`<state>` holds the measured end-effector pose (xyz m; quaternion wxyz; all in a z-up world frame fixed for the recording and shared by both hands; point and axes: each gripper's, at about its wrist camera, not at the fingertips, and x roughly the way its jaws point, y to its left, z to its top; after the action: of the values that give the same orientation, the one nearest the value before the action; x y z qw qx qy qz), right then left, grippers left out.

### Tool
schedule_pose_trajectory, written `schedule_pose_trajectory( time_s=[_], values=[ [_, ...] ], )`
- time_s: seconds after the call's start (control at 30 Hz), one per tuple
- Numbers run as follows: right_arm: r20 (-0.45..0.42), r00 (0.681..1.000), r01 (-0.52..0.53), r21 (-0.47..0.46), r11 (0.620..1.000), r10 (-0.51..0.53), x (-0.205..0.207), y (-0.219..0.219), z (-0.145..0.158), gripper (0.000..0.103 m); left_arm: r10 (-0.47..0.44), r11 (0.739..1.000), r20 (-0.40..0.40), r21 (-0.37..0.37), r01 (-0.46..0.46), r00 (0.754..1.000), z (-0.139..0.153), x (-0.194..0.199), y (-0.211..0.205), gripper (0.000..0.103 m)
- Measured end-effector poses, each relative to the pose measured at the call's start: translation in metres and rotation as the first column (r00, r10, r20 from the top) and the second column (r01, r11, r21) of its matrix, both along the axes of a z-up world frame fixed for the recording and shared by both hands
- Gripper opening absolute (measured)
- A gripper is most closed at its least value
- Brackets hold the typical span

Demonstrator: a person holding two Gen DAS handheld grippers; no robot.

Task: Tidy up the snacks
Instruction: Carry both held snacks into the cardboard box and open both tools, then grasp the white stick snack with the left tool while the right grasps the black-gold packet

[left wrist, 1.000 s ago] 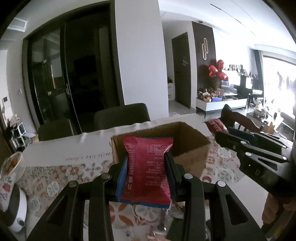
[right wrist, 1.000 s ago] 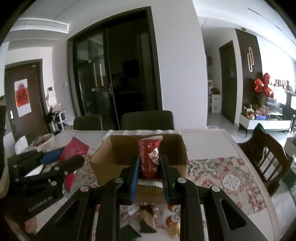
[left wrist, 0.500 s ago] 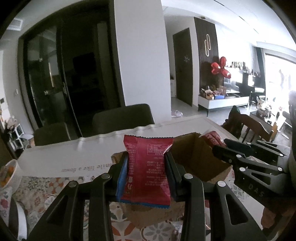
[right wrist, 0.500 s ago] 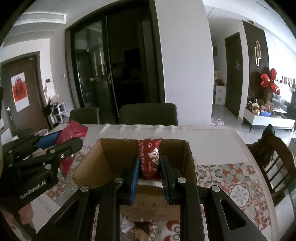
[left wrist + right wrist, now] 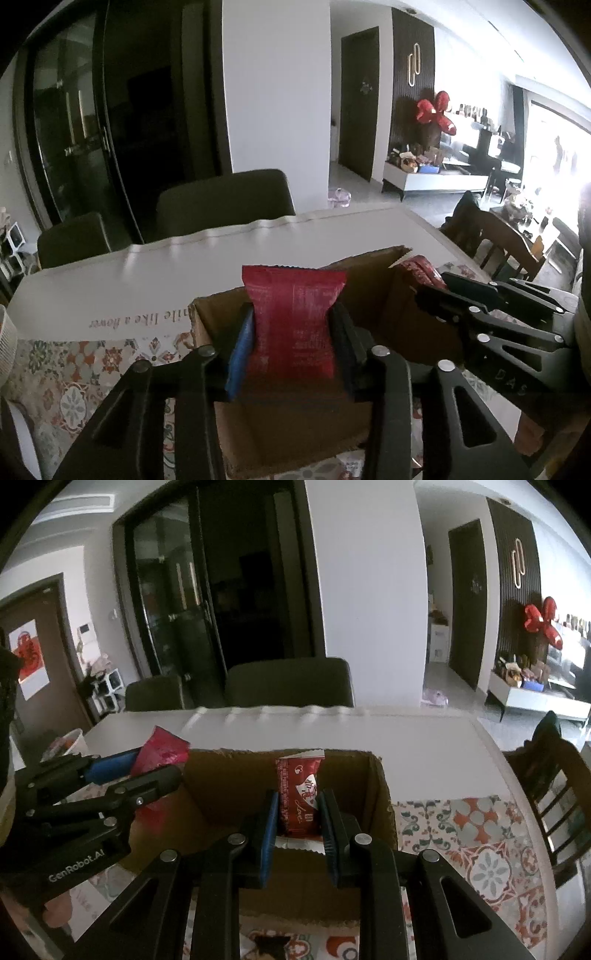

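An open brown cardboard box (image 5: 402,317) stands on the table; it also shows in the right wrist view (image 5: 229,786). My left gripper (image 5: 291,328) is shut on a wide red snack packet (image 5: 293,317) and holds it upright over the box's near left part. My right gripper (image 5: 297,812) is shut on a narrow red snack packet with white hearts (image 5: 299,794), held upright over the box opening. Each gripper shows in the other's view: the right one (image 5: 432,284) at the box's right side, the left one (image 5: 162,760) at its left side.
The table has a white runner (image 5: 147,280) and a patterned floral cloth (image 5: 480,845). Dark chairs (image 5: 291,683) stand behind the table, a wooden chair (image 5: 554,786) at the right. A white bowl (image 5: 70,738) sits far left. A dark wrapper (image 5: 269,941) lies before the box.
Both grippers have moved forward with their packets and now hang over the box; the box looks larger and closer in both views.
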<state>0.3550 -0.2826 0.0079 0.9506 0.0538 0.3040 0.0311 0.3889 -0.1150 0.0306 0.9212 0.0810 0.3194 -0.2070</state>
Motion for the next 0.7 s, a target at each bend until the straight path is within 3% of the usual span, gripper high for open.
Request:
schedule_pose_trajectory(
  time_s=[0.07, 0.17, 0.23, 0.37, 0.47, 0.7],
  values=[
    [-0.011, 1.0, 0.007, 0.01, 1.0, -0.007, 0.005, -0.002, -0.003, 0.024, 0.011, 1.0, -0.005, 0.0, -0.011, 1.0, -0.002, 0.003, 0.001, 0.065],
    [-0.02, 1.0, 0.021, 0.012, 1.0, -0.02, 0.007, -0.005, -0.006, 0.03, 0.019, 1.0, -0.006, 0.016, -0.019, 1.0, -0.003, 0.001, 0.002, 0.069],
    [-0.011, 0.999, 0.046, 0.005, 0.999, -0.046, 0.004, -0.007, -0.005, 0.053, 0.027, 0.999, -0.001, 0.028, -0.027, 1.0, -0.003, -0.003, 0.004, 0.071],
    [0.006, 0.998, 0.062, -0.027, 0.998, -0.062, -0.008, -0.005, -0.001, 0.054, 0.039, 0.999, 0.014, 0.021, -0.04, 0.999, 0.001, -0.016, 0.011, 0.075],
    [0.027, 0.998, 0.065, -0.046, 0.997, -0.064, -0.023, 0.0, 0.004, 0.065, 0.044, 0.999, 0.032, 0.013, -0.045, 0.999, 0.005, -0.027, 0.019, 0.078],
    [0.09, 0.994, 0.067, -0.091, 0.994, -0.059, -0.059, 0.011, 0.018, 0.072, 0.046, 0.999, 0.088, 0.005, -0.046, 0.995, 0.012, -0.067, 0.031, 0.079]
  ],
)
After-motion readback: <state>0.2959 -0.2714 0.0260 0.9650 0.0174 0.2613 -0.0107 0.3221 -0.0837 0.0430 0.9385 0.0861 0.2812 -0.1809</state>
